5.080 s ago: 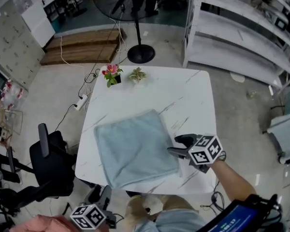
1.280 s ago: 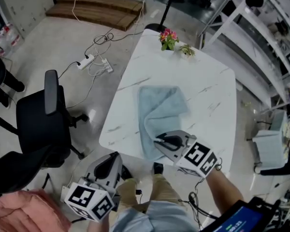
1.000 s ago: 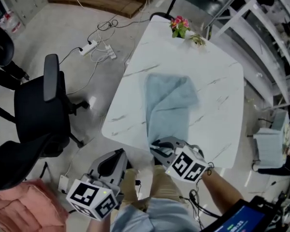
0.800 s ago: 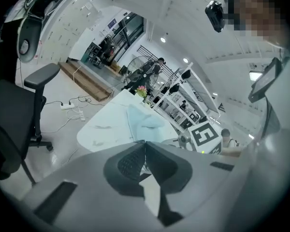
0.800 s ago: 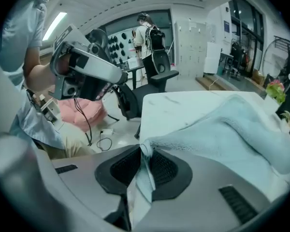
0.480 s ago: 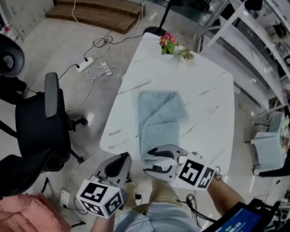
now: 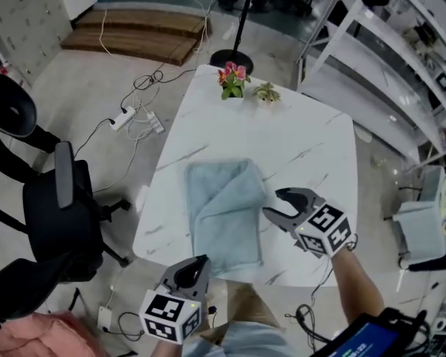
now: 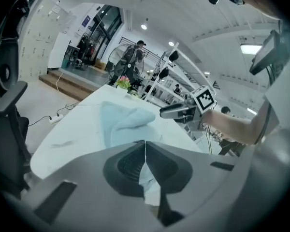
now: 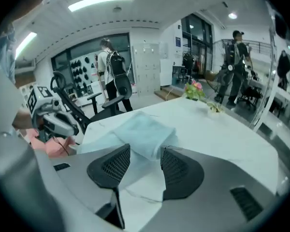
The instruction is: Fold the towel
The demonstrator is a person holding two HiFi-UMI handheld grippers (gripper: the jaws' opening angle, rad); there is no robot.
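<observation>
The light blue towel [image 7: 224, 214] lies folded into a long strip on the white marble table [image 7: 305, 147], with one layer rumpled on top. To the right of the towel, my right gripper [image 7: 275, 204] hovers a little above the tabletop. Its jaws are closing but still stand apart, with nothing between them. In the right gripper view the towel [image 9: 142, 132] shows beyond the right gripper [image 9: 145, 151]. My left gripper [image 7: 201, 262] is shut and empty at the table's near edge, by the towel's near left corner. The towel [image 8: 123, 122] lies just ahead of the left gripper [image 8: 145, 143].
A pink flower pot [image 7: 233, 80] and a small green plant [image 7: 266, 93] stand at the table's far edge. A black office chair [image 7: 59, 207] is on the left, with a power strip and cables [image 7: 126, 117] on the floor. White shelving [image 7: 386, 58] runs along the right.
My right gripper let go of the towel at the near edge, opened, and swung up to the towel's right side. The left gripper came closer to the table edge, still shut.
</observation>
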